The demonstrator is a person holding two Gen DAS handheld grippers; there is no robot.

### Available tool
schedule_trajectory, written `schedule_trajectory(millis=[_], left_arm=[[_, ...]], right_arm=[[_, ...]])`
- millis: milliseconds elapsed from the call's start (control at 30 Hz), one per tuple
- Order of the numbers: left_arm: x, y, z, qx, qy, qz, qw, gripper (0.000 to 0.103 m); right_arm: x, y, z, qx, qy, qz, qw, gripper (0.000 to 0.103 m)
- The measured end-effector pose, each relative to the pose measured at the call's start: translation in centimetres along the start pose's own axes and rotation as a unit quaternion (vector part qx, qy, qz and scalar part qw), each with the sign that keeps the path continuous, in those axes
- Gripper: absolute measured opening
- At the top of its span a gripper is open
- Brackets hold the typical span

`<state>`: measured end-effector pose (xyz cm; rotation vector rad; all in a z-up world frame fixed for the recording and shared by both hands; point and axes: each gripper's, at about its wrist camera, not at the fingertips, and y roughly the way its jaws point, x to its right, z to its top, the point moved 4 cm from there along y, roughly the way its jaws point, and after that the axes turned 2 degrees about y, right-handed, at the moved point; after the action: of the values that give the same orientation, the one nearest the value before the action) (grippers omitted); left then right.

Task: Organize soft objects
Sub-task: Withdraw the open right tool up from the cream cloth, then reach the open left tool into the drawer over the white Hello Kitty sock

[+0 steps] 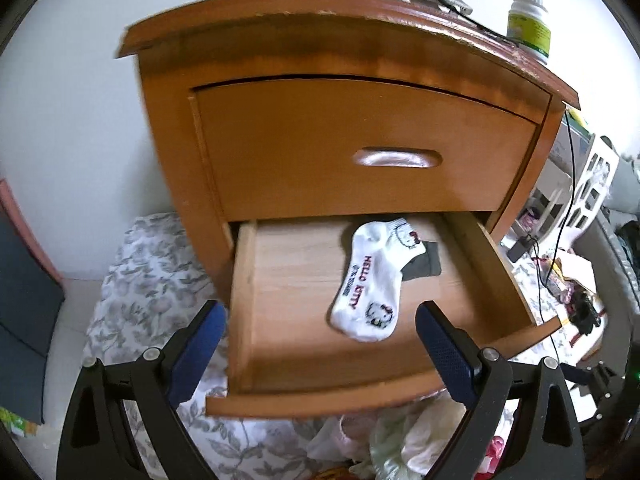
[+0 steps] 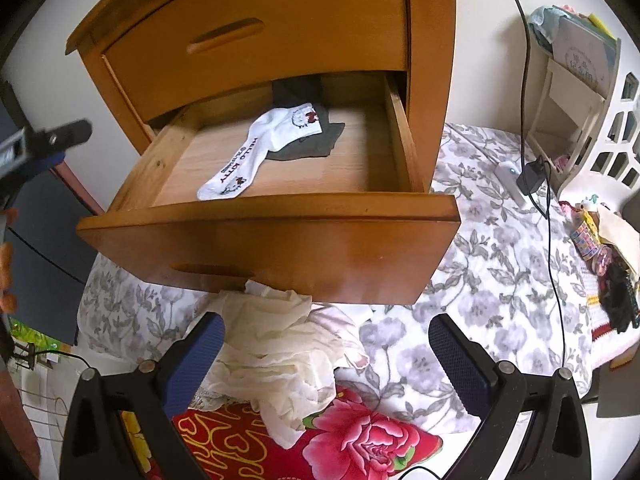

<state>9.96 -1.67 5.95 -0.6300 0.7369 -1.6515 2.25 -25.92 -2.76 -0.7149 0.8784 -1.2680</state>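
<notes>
Both claws are spread wide and carry nothing. My left claw [image 1: 316, 344] hangs over the front of the open lower drawer [image 1: 508, 276] of the wooden nightstand [image 1: 280, 32], its blue pads either side of the drawer's front half, touching nothing that I can see. My right claw [image 2: 326, 354] sits lower, in front of the nightstand and below the drawer front [image 2: 280, 252], above the bed.

Inside the drawer I see a white sock [image 1: 370, 284] with "HELLO KITTY" lettering lying flat on the drawer floor, toe toward the drawer front, cuff toward the back. Its cuff end rests on a dark grey piece of cloth [image 1: 428, 266] that lies toward the back of the drawer, on the right. From the right wrist view the same white sock [image 2: 256, 152] runs diagonally across the floor with the grey cloth [image 2: 308, 144] under its upper part.

Just below the drawer front, a crumpled cream garment [image 2: 276, 356] lies heaped on the bed's grey floral sheet [image 2: 480, 264], partly over a red cloth with a pink flower [image 2: 360, 440]. The upper drawer [image 1: 360, 140] of the nightstand is closed. On the nightstand's top, at its right end, stands a white bottle with a green label [image 1: 528, 24].
</notes>
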Motion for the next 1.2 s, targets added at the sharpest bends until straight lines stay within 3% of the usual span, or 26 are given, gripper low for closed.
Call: schedule_trajectory(millis=[233, 367, 700, 833, 1200], left_arm=[[0.7, 3.9, 1.6, -0.043, 0.009, -0.012, 0.999, 0.096], [1.5, 7.6, 1.0, -0.097, 0.011, -0.026, 0.9949, 0.096], [4.1, 14.7, 0.7, -0.222, 0.081, -0.033, 0.9712, 0.096], [4.9, 16.1, 0.3, -0.243, 0.106, -0.036, 0.9635, 0.096], [6.1, 19.9, -0.8, -0.304, 0.119, -0.065, 0.943, 0.095]], right_arm=[[0.3, 0.8, 0.2, -0.005, 0.002, 0.002, 1.0, 0.103], [0.7, 1.2, 0.2, -0.009, 0.005, 0.002, 1.0, 0.103], [1.8, 2.3, 0.0, -0.022, 0.015, -0.005, 1.0, 0.103], [1.9, 2.8, 0.1, -0.026, 0.014, -0.004, 1.0, 0.103], [1.8, 3.8, -0.2, -0.038, 0.013, 0.002, 0.999, 0.103]])
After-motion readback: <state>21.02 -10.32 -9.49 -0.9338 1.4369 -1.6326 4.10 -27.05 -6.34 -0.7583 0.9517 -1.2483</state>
